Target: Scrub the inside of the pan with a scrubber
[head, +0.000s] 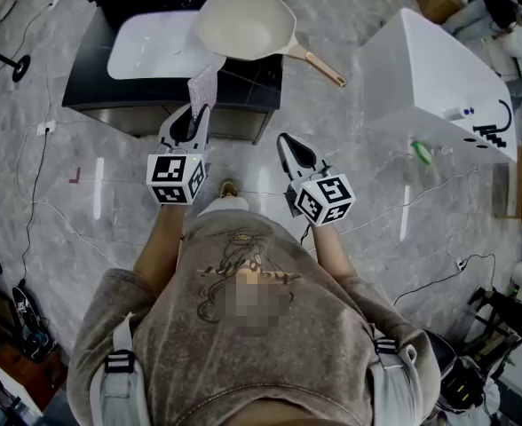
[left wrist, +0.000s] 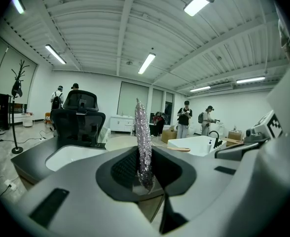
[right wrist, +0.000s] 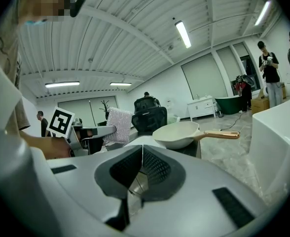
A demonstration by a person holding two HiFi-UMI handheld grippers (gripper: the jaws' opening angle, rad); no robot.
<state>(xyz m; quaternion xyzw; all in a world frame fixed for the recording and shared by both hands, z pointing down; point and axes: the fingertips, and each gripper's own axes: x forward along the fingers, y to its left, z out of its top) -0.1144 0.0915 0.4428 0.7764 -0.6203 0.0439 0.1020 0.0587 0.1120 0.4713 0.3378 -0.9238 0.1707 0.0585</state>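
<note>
A cream pan (head: 246,23) with a copper-coloured handle (head: 319,67) rests on the dark table (head: 92,69), part over a white tray (head: 150,43). The right gripper view shows the pan (right wrist: 177,134) ahead. My left gripper (head: 199,106) is shut on a silvery scrubber (head: 204,85), held upright short of the table's near edge. In the left gripper view the scrubber (left wrist: 144,149) stands edge-on between the jaws. My right gripper (head: 285,140) is shut with nothing in it, below and right of the table; its jaws (right wrist: 141,154) meet in its own view.
A large white block-shaped unit (head: 438,82) stands on the floor to the right. Cables run across the marble floor (head: 403,207). A black office chair (left wrist: 78,117) sits behind the table, and people stand far back in the room.
</note>
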